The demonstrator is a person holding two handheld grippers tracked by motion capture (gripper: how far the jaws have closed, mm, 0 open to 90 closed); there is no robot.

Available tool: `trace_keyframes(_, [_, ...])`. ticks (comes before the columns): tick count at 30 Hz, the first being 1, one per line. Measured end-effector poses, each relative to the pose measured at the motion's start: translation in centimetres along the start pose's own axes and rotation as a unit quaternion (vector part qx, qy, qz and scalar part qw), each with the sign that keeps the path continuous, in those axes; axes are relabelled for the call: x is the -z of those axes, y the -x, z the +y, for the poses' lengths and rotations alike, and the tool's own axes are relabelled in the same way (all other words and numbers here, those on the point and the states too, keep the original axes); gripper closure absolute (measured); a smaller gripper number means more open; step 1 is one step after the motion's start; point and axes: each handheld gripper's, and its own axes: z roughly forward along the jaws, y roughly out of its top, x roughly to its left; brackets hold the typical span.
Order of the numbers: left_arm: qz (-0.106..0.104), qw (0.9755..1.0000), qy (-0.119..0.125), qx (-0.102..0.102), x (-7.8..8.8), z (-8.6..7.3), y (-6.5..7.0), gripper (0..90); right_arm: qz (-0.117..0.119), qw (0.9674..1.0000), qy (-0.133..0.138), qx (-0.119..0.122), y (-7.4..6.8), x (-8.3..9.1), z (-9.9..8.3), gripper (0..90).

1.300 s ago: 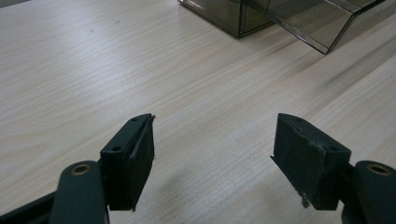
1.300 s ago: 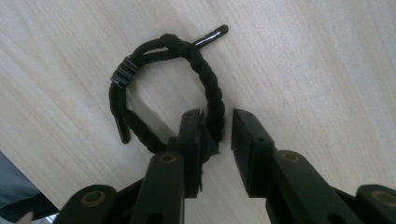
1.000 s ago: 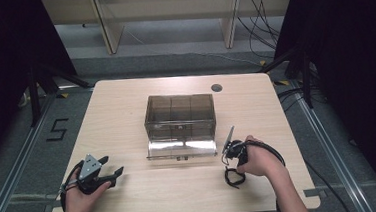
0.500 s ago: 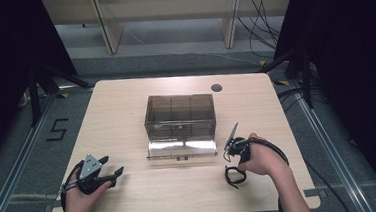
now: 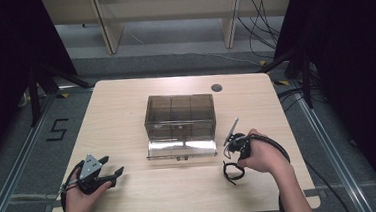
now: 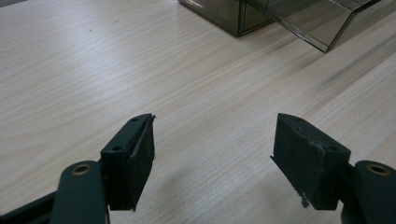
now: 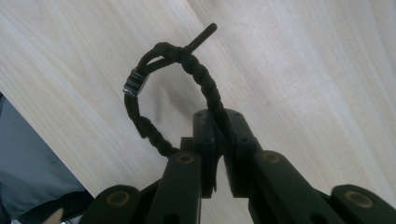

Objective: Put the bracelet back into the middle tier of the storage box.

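Note:
A black braided bracelet with a small metal bead hangs as a loop from my right gripper, whose jaws are shut on its cord. From the high view, that right gripper sits in a hand at the table's right front, with the bracelet just over the wood beneath it. A smoky transparent box stands mid-table, its front flap folded down. My left gripper rests at the front left, open and holding nothing; its jaws point toward the box.
The light wooden table has a round cable hole at its back right. The table's near edge and grey floor lie close to the right gripper. Metal rails and cables run along the floor on both sides.
My right gripper has shifted slightly right and away from the person, tilting, with the bracelet still in it. The left gripper has stayed put.

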Motion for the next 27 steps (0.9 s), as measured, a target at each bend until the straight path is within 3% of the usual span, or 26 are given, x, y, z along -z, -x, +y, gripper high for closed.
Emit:
trace_keyframes(3, [-0.001,1.0000,0.000,-0.001,0.0,0.0,0.0,29.2,-0.001,1.0000,-0.001,0.006,0.0,0.4,0.2,84.8])
trace_keyframes(4, [0.000,1.0000,-0.001,-0.004,0.0,0.0,0.0,29.1,0.003,1.0000,-0.001,-0.004,-0.2,0.6,0.2,84.8])
trace_keyframes(7, [0.001,1.0000,-0.001,-0.008,0.0,0.0,0.0,29.2,0.002,0.9998,0.007,0.019,0.1,0.9,0.4,84.8])
trace_keyframes(11, [-0.001,1.0000,0.000,-0.001,0.0,0.0,0.0,29.2,0.000,0.9999,0.009,0.009,-0.2,1.7,0.7,84.8])
trace_keyframes(13, [0.002,0.9999,-0.004,-0.011,0.1,0.0,-0.1,29.2,-0.001,0.9996,0.013,0.023,0.0,2.0,0.9,84.8])
trace_keyframes(16, [-0.001,1.0000,0.000,-0.001,0.0,0.0,0.0,29.1,-0.002,0.9999,0.013,0.008,-0.4,2.5,1.2,84.8])
trace_keyframes(17, [-0.001,1.0000,0.000,-0.001,0.0,0.0,0.0,29.2,-0.005,0.9996,0.016,0.024,-0.1,2.6,1.2,84.8])
trace_keyframes(20, [-0.002,1.0000,-0.001,-0.005,0.0,0.0,0.0,29.1,-0.001,0.9998,0.015,0.013,-0.4,3.0,1.4,84.8])
trace_keyframes(25, [-0.002,1.0000,-0.001,-0.002,0.0,0.0,0.0,29.2,-0.004,0.9994,0.018,0.029,-0.2,3.4,1.8,84.8])
trace_keyframes(26, [-0.002,1.0000,-0.001,-0.002,0.0,0.0,0.0,29.2,-0.007,0.9997,0.017,0.019,-0.3,3.5,1.8,84.8])
trace_keyframes(27, [-0.001,1.0000,-0.001,-0.009,0.0,0.0,0.0,29.2,-0.006,0.9994,0.019,0.027,-0.2,3.7,1.8,84.8])
